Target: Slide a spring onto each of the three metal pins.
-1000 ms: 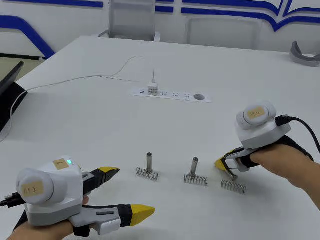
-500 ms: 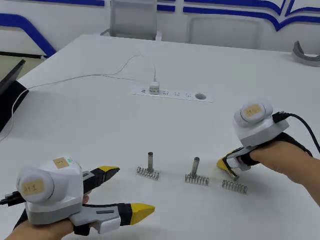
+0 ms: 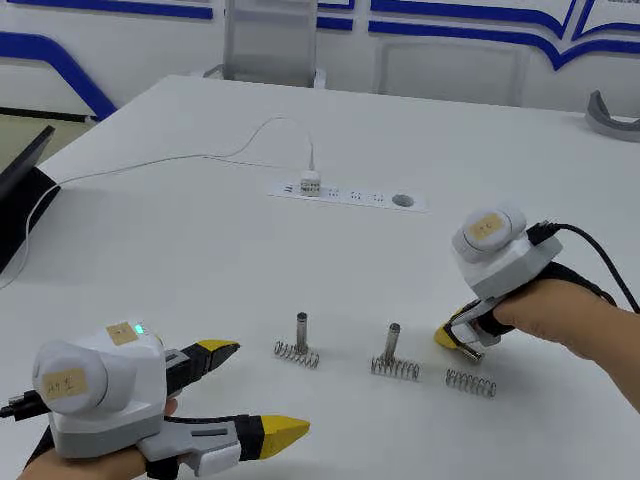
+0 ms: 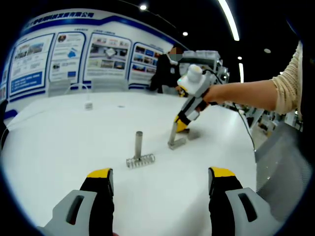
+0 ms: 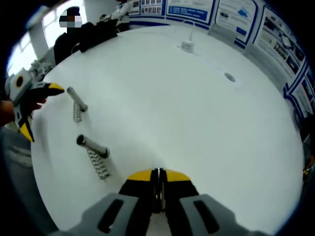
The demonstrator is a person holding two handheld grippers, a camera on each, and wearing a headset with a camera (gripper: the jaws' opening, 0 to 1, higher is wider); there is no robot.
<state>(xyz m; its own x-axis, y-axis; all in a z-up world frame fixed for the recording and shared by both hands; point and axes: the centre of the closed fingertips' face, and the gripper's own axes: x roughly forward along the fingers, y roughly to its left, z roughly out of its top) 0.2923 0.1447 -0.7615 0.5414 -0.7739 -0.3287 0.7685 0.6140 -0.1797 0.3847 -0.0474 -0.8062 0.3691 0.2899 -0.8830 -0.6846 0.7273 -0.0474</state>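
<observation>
Left tongs [image 3: 250, 390] sit low at the near left of the table [image 3: 200, 230], jaws wide apart, nothing between them. Right tongs [image 3: 462, 340] are at the right, tips down close to the table, jaws pressed together. A small grey metal bit shows at their tips, too small to tell what it is or whether it is gripped.

First pin [image 3: 301, 331] stands upright between the two tongs, with the first spring [image 3: 296, 353] on its side against its foot. Second pin [image 3: 392, 342] stands upright to the right of it, and the second spring [image 3: 395, 369] lies the same way at its foot. Third spring [image 3: 470, 383] lies flat on the table just beside the right tongs' tips, apart from both pins.

Right gripper view: both pins stand off to the left of the joined jaws, with the left tongs beyond them.
</observation>
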